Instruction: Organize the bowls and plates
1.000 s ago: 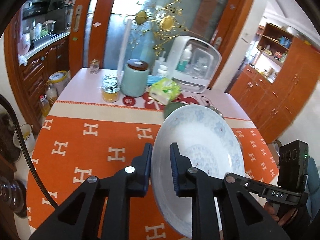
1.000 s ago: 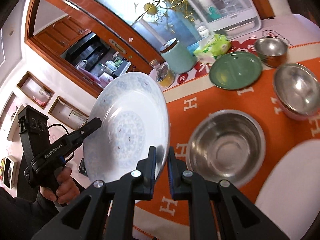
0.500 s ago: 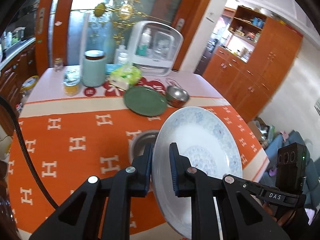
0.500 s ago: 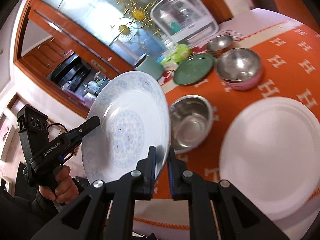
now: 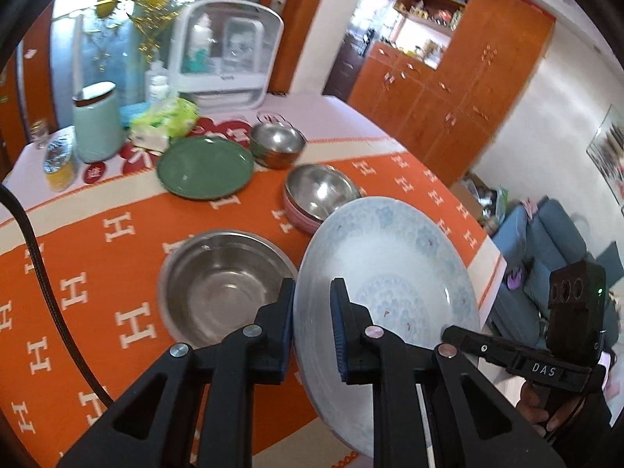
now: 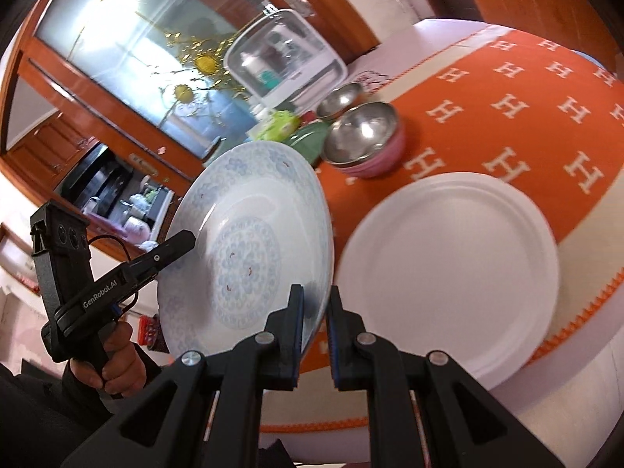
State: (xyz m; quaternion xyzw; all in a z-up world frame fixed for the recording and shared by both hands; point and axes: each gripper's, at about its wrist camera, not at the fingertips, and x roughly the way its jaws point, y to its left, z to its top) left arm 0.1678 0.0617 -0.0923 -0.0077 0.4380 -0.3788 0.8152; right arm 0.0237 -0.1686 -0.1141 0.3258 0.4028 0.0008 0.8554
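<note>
Both the left gripper [image 5: 311, 304] and right gripper [image 6: 314, 310] clench opposite rims of the patterned plate [image 6: 249, 241], held tilted above the table. A white plate [image 6: 448, 265] lies just right of it.

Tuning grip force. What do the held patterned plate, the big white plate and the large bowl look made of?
Blue-patterned plate: likely glazed ceramic or porcelain, with a glossy sheen and printed blue floral pattern. Both the left gripper and right gripper clamp its rim.
White plate: matte, uniform white with a molded stepped rim; possibly paper pulp or plastic, hard to tell.
Large bowl: stainless steel, brushed with mirror-like reflections.
</note>
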